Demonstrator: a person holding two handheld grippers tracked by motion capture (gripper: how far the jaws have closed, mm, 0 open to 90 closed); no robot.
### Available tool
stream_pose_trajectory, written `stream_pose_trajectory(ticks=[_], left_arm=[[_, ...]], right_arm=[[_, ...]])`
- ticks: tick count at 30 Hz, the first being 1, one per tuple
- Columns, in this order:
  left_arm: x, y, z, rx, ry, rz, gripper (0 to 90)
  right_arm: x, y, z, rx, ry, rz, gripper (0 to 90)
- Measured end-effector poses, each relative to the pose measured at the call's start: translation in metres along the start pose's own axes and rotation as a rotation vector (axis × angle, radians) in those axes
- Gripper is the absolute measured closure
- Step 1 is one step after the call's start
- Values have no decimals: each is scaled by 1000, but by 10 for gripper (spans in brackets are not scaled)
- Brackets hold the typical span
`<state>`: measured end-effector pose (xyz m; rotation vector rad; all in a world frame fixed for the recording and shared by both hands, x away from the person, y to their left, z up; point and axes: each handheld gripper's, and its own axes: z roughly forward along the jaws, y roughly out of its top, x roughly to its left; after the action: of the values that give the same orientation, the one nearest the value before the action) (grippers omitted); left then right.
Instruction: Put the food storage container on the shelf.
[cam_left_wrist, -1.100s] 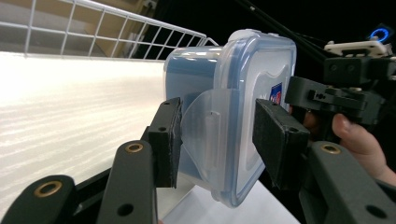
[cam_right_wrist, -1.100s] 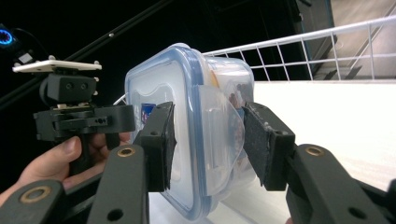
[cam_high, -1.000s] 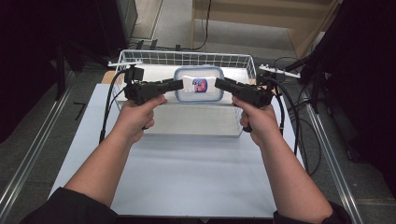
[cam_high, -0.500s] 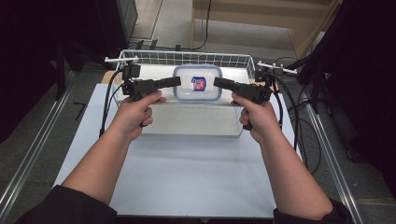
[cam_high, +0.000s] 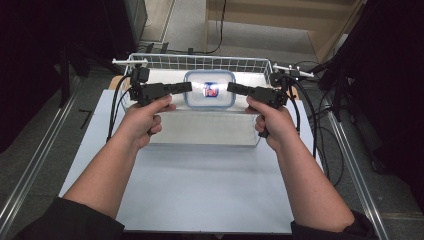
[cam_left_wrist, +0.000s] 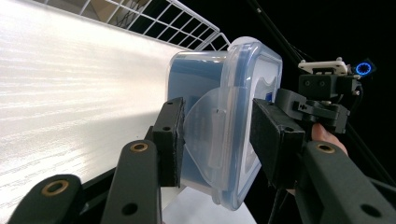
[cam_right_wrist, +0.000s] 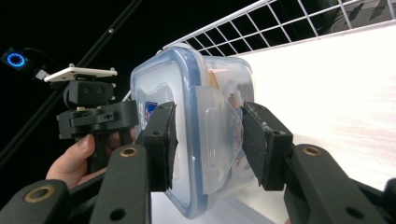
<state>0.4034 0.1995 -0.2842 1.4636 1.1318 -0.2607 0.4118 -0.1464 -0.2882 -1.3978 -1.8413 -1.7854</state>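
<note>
Both grippers have moved slightly farther from the person. The left gripper (cam_left_wrist: 217, 140) and right gripper (cam_right_wrist: 208, 144) gape around the container's (cam_high: 209, 89) side clips; its label (cam_high: 211, 90) is unreadable.

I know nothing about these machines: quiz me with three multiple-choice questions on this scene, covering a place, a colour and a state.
1. Where is the container?
A. in the wire basket
B. on the floor
C. on a shelf

2. What colour is the container's lid rim?
A. red
B. blue
C. green

3. How do the left claw and right claw stand?
A. both far from the container
B. one lying on the table
C. each with its jaws astride a side flap, gaps showing

Answers: 1 A, wire walls rise behind it. 2 B, both gripper views show blue. 3 C, the pads stand apart from the flaps.
</note>
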Motion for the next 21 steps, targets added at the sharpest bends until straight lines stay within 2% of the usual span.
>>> stream_pose_trajectory(ticks=[8,13,18,21], left_arm=[[1,2,-3,12,17,-33,562],[3,4,-3,2,21,-47,563],[5,5,-1,-12,27,-51,564],[5,6,1,-13,36,-38,564]], right_arm=[[0,2,4,9,1,22,574],[-3,2,8,10,2,37,572],[-5,2,11,15,-6,51,563],[-7,2,13,12,-13,52,555]])
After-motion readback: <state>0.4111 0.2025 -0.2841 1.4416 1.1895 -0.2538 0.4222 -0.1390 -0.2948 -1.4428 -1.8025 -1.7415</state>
